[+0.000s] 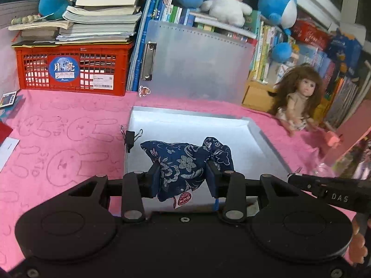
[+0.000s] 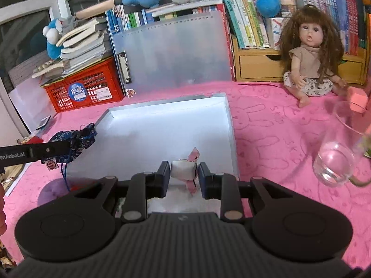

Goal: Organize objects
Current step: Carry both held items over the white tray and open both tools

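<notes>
1. Left tongs (image 1: 183,176) pinching a navy floral pouch (image 1: 185,162), held over the white tray (image 1: 266,143) near its left edge.
2. Right tongs (image 2: 183,176) pinching a small white and pink toy (image 2: 184,170) above the tray's near edge.
3. Black binder clip (image 1: 129,137) fixed on the tray's left rim.
4. Doll (image 2: 308,55) seated at the far right of the pink counter (image 2: 266,139); glass mug (image 2: 336,162) nearby.

Left gripper (image 1: 183,176): jaws closed on the pouch (image 1: 185,162), held over the near left part of the tray (image 1: 266,139). Right gripper (image 2: 183,176): jaws closed on a small white-and-pink toy (image 2: 184,171), over the tray's near edge, right of the left gripper.
</notes>
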Tool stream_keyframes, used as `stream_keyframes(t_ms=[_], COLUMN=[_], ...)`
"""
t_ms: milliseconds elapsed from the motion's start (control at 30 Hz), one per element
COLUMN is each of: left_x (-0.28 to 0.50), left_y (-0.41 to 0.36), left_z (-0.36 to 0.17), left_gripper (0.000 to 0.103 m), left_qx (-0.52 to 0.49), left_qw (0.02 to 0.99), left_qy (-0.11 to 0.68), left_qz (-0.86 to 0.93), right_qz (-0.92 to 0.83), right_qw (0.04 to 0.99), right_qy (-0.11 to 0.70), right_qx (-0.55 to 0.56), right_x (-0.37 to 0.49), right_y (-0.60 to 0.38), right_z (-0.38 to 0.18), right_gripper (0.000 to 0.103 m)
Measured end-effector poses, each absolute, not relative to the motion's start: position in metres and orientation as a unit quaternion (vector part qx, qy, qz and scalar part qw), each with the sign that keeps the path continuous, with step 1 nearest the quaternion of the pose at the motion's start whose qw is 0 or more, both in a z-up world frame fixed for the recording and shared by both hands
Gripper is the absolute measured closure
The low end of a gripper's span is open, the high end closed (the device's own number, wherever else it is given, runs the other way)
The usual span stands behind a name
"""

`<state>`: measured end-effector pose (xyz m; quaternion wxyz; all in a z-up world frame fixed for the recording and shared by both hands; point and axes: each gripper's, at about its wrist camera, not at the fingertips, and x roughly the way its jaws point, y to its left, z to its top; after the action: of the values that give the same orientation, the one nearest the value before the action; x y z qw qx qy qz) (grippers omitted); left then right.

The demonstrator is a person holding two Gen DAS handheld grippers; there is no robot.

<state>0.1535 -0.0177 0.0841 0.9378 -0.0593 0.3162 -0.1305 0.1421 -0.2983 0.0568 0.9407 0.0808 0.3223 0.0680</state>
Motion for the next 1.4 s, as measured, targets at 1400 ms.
stream_keyframes(t_ms=[1400], left_x=[0.159], left_y=[-0.035], left_z=[0.065], left_gripper=[0.029], left_qx=[-0.013], left_qw=[0.938], left_qy=[0.319], left_qz=[-0.133], right_qz=[0.085], right_qw=[0.939], right_qy=[0.32], right_qx=[0.087], right_x=[0.155], right_y=[-0.294], right_z=[0.045], right_gripper=[0.033])
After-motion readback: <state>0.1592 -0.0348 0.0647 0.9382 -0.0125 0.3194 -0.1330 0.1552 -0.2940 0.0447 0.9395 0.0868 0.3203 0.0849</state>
